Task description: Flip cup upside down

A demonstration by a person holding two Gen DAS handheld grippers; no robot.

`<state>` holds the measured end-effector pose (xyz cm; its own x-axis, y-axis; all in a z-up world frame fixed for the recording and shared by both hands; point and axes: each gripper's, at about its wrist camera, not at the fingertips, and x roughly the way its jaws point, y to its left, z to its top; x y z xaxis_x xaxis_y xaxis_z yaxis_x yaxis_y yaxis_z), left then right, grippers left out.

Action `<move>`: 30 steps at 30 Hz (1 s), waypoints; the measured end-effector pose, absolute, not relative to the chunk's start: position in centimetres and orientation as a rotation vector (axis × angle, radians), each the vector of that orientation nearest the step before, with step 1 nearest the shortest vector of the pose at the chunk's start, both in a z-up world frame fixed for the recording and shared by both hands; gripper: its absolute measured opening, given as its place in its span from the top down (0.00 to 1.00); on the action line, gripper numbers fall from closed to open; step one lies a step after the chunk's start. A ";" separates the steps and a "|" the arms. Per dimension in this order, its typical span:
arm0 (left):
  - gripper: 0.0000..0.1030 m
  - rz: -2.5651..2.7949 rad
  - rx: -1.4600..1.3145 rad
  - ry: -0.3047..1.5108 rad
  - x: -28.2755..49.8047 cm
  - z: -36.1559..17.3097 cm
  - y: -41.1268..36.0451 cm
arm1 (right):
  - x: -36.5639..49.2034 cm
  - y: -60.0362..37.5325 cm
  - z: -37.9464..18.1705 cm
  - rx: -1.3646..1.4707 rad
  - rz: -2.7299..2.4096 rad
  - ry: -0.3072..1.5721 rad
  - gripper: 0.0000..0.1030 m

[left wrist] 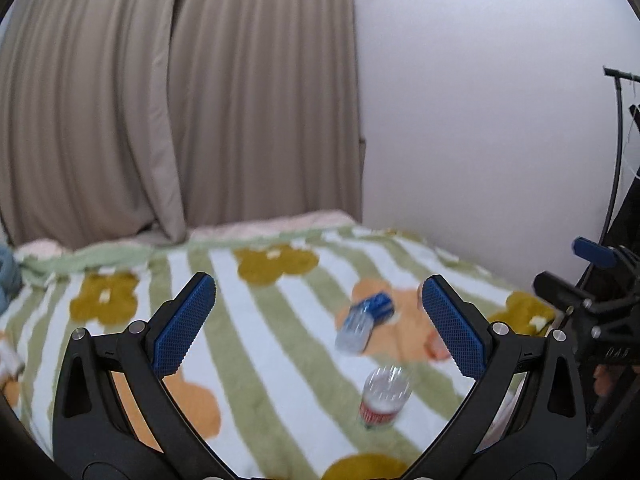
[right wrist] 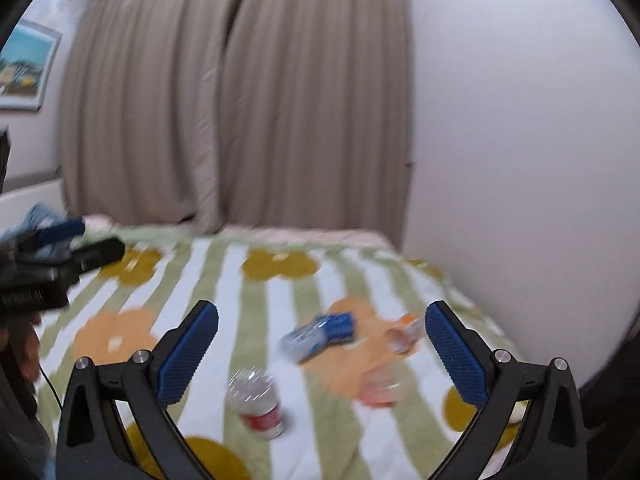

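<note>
A clear pinkish cup (right wrist: 380,386) stands on the striped flower blanket (right wrist: 320,420), blurred, between my right gripper's fingers and nearer the right one. In the left wrist view only a sliver of the cup (left wrist: 438,350) shows beside the right finger. My right gripper (right wrist: 322,316) is open and empty above the blanket, short of the cup. My left gripper (left wrist: 318,286) is open and empty, to the left of the cup; it also shows in the right wrist view (right wrist: 72,240) at the left edge.
An upside-down clear bottle with a red label (right wrist: 258,404) stands near the front. A blue-labelled bottle (right wrist: 320,336) lies on its side behind it. A small orange-capped bottle (right wrist: 404,332) lies to its right. Beige curtains (right wrist: 240,100) and a white wall (right wrist: 520,140) stand behind the bed.
</note>
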<state>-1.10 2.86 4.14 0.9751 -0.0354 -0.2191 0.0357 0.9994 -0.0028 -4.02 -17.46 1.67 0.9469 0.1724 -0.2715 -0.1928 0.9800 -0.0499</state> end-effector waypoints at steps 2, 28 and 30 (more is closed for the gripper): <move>0.00 -0.044 -0.004 0.211 -0.8 4.4 2.5 | -4.3 -18.3 2.1 -0.052 0.120 0.266 0.00; 0.00 -0.078 0.004 0.237 -1.0 3.1 0.8 | -5.7 -20.7 1.6 -0.003 -0.036 0.264 0.00; 0.00 -0.082 0.006 0.235 -1.1 3.1 0.7 | -5.6 -20.7 1.6 -0.004 -0.037 0.262 0.00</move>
